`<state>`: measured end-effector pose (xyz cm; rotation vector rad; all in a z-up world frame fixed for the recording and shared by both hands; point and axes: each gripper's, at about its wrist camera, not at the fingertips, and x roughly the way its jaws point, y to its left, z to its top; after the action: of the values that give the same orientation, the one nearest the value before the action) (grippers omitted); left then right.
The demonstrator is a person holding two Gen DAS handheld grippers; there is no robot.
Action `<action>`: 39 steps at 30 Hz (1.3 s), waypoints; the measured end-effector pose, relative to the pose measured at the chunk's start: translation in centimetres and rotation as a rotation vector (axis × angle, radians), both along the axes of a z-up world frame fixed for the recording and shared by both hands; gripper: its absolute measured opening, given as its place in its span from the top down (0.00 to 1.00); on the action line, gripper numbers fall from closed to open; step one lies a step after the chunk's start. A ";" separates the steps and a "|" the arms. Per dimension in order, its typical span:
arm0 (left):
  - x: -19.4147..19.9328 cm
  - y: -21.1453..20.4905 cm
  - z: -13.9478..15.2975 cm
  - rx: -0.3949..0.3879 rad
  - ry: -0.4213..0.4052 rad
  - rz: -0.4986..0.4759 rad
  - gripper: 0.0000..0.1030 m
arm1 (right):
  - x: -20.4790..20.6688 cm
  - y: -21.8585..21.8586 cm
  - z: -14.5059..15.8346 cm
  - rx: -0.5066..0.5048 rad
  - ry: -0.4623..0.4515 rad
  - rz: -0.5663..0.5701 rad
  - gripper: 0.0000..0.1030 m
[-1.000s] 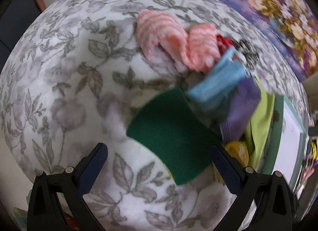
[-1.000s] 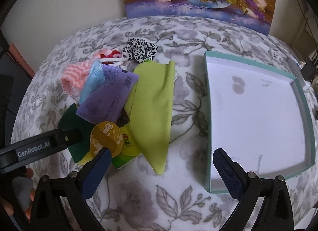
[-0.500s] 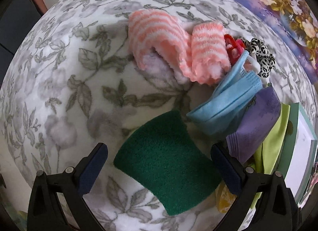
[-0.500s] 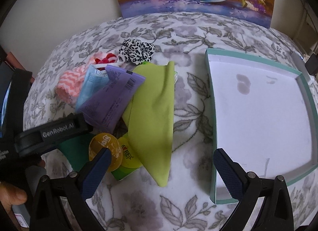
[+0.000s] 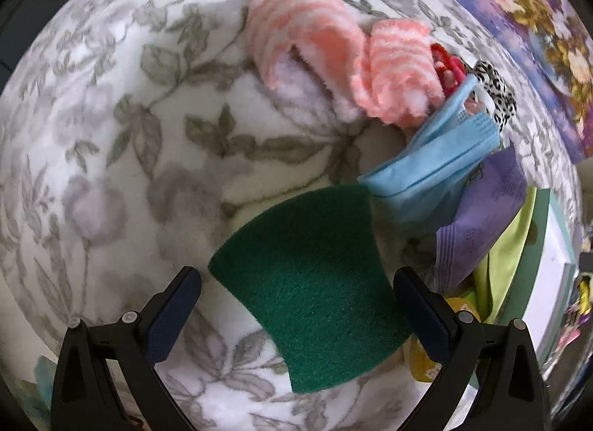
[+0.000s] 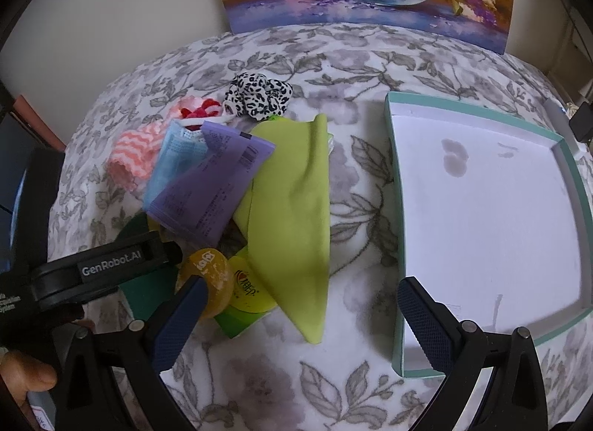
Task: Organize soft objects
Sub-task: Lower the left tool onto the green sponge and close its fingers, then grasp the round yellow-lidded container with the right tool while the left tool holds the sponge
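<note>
Floral blanket (image 6: 259, 375) underneath, soft and yielding. Teal-rimmed tray (image 6: 393, 245) to the right, bare inside. Heap of soft things well left of it: lime cloth (image 6: 296, 208), purple pouch (image 6: 211, 186), blue mask (image 5: 437, 164), pink socks (image 5: 322, 45). Green scouring pad (image 5: 311, 282) flat at the heap's near edge, framed by left claw (image 5: 296, 305), spread wide, empty. Best lowered straight, pinching one pad edge, clear of mask. Right claw (image 6: 296, 316) wide too, idle.

Both grippers are held low with jaws spread wide: the left gripper (image 5: 296, 305) at the left, the right gripper (image 6: 300, 316) near centre.
</note>
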<state>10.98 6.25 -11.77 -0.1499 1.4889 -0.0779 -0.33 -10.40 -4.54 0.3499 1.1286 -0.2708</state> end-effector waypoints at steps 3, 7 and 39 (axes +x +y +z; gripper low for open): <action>-0.2 0.0 -0.3 -0.009 -0.006 -0.012 0.02 | 0.0 -0.1 -0.2 0.004 0.009 -0.002 0.00; -0.5 0.2 0.2 -0.047 -0.011 -0.029 0.18 | 0.1 0.2 -0.2 -0.004 0.012 0.009 0.00; -1.0 3.4 3.2 -0.024 -0.036 0.063 0.29 | 1.9 5.3 -1.1 -0.012 0.010 0.152 0.12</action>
<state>9.93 9.63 -8.53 -0.2138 1.4462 -0.0480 1.61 -5.07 -5.68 0.2503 1.1570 -0.1455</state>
